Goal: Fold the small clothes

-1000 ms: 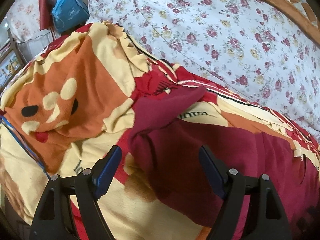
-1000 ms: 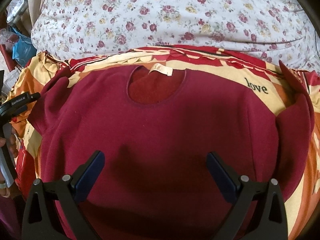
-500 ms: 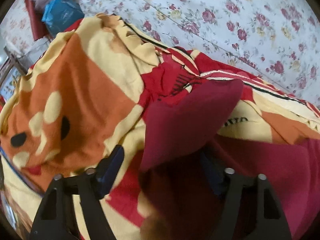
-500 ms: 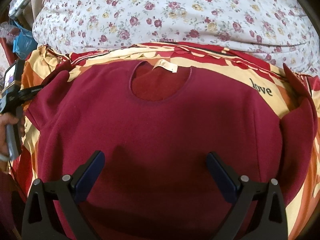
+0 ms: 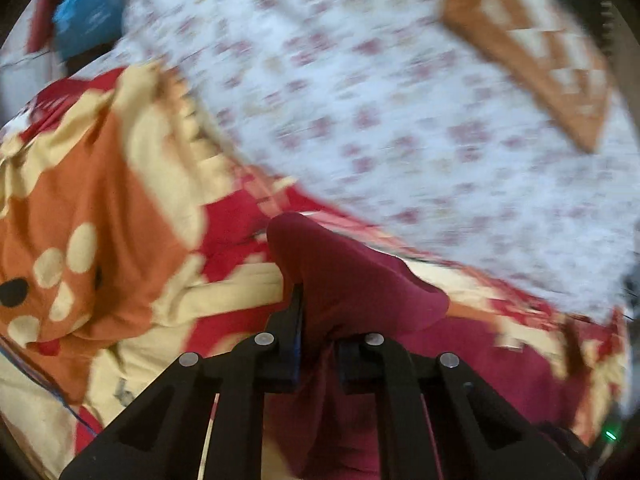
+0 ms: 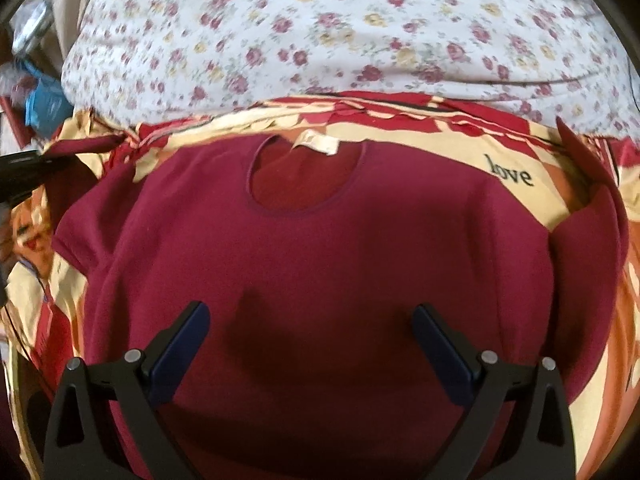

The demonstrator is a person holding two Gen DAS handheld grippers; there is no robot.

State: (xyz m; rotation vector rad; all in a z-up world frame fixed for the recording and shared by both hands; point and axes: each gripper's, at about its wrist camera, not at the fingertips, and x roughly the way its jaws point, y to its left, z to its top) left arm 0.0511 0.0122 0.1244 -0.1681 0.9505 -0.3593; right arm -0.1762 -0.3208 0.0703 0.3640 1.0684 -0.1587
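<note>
Flat, front-up: maroon fleece top (image 6: 320, 264) on cartoon-print blanket (image 6: 516, 152) on bed, round neckline, cream label. Left claw (image 5: 316, 320) clamped on sleeve (image 5: 344, 280), lifted. Right claw (image 6: 312, 344) spread apart above body, empty.

Dark red sweater (image 6: 320, 264) with cream neck label (image 6: 320, 145), blanket (image 5: 120, 200) in orange, cream and red with black word at right, white quilt (image 6: 320, 32) with small red and yellow flowers across top, blue gripper pads (image 6: 182, 354)
</note>
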